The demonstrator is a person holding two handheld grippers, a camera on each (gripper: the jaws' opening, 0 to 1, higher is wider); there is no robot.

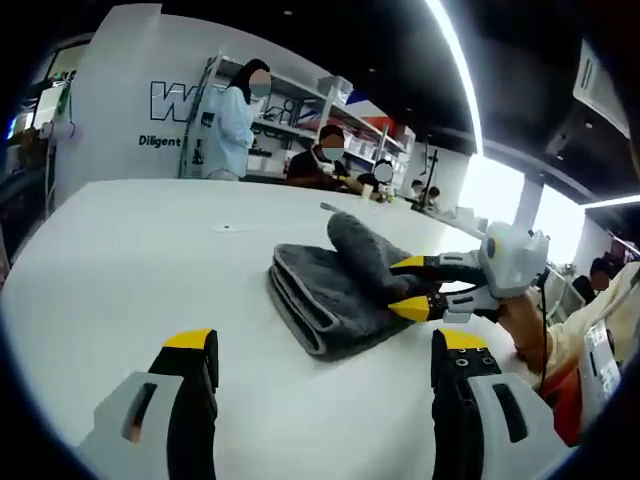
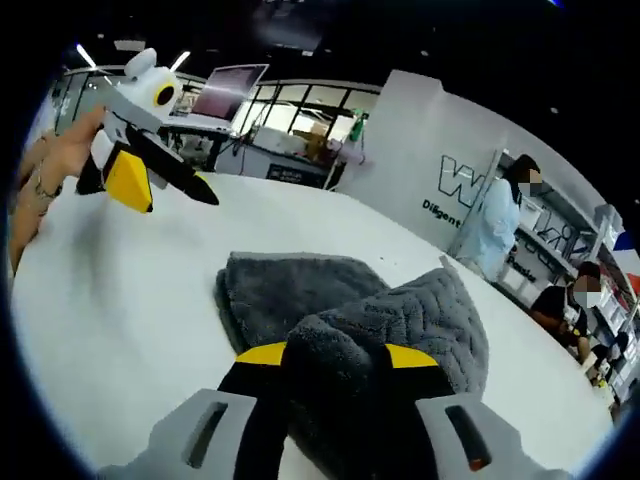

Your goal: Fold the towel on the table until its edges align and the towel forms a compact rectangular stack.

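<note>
Gripping a raised fold of the dark grey textured towel (image 2: 330,320), your right gripper (image 2: 337,356) clamps it; your left gripper (image 1: 325,345) hangs spread apart above the white table (image 1: 120,260).

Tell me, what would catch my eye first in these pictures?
A dark grey towel lies partly folded in the middle of a big white table. The right gripper, with yellow tips, is closed on a raised flap of it. The left gripper hangs open just above the table, short of the towel. People stand by shelves behind.
</note>
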